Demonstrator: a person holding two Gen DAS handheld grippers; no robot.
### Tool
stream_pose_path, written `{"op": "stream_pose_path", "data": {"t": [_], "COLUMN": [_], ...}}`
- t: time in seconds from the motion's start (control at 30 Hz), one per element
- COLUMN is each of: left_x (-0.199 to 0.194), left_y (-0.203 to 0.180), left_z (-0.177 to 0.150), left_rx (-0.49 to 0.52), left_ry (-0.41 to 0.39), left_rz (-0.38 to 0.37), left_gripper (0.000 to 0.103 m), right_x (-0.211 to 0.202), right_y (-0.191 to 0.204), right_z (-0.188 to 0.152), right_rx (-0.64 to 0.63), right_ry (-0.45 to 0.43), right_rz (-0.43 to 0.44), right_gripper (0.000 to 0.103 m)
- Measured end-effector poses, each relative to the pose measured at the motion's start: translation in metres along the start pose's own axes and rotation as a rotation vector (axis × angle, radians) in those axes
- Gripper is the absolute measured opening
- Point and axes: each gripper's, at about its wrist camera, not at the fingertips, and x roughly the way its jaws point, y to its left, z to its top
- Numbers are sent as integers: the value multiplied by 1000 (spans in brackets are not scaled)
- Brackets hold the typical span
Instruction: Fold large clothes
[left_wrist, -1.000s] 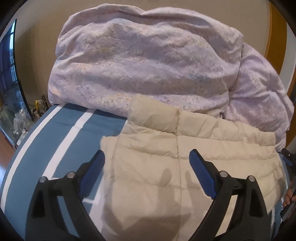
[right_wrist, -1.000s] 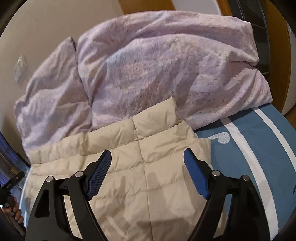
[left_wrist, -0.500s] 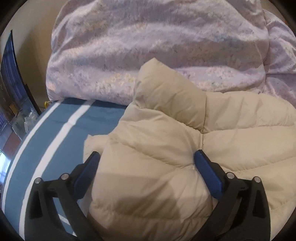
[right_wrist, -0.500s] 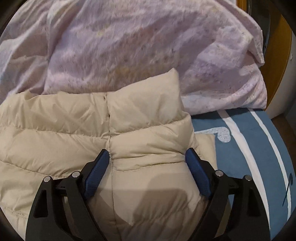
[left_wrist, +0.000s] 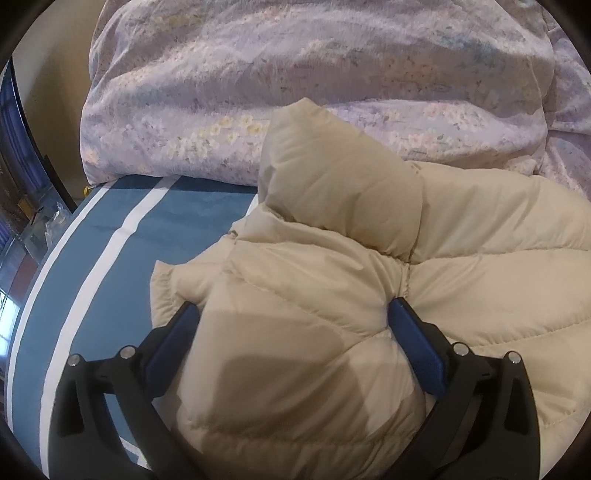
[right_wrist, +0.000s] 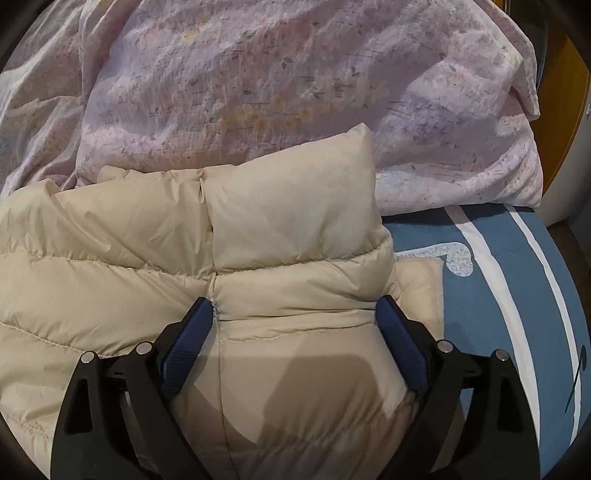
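Observation:
A cream quilted down jacket (left_wrist: 461, 251) lies on the bed, its far edge against the duvet; it also fills the right wrist view (right_wrist: 110, 251). My left gripper (left_wrist: 291, 317) is open, its blue-padded fingers (left_wrist: 413, 339) astride a puffy fold at the jacket's left end. My right gripper (right_wrist: 295, 310) is open, its fingers (right_wrist: 399, 339) astride a fold at the jacket's right end. A raised flap (left_wrist: 332, 173) stands up beyond the left gripper, and a similar one (right_wrist: 295, 206) beyond the right. Neither gripper squeezes the fabric.
A bulky lilac floral duvet (left_wrist: 295, 74) is piled behind the jacket and also shows in the right wrist view (right_wrist: 277, 81). The blue bedsheet with white stripes (left_wrist: 110, 258) shows beside the jacket, as in the right wrist view (right_wrist: 498, 277). The bed edge curves at the left (left_wrist: 26, 314).
Both grippers have moved forward and down onto the jacket, so the fabric now bulges between their open fingers. The jaws stay open.

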Motion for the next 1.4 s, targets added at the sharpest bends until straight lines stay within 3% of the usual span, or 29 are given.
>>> {"op": "stream_pose_path", "data": {"t": [1.2, 1.33, 1.4], "left_x": [-6, -48, -62], "left_y": [11, 35, 48], "left_z": [-1, -17, -21], "left_rx": [-29, -39, -53], "left_ry": [5, -19, -13], "left_rz": [-34, -129, -168], "left_gripper": [101, 101, 101], "right_x": [-11, -52, -72], "right_y": [-8, -26, -44], "right_z": [-6, -21, -30], "right_rx": [34, 49, 91], "right_ry": [-13, -58, -80], "right_rz": [31, 90, 93], "right_gripper": [95, 95, 101]}}
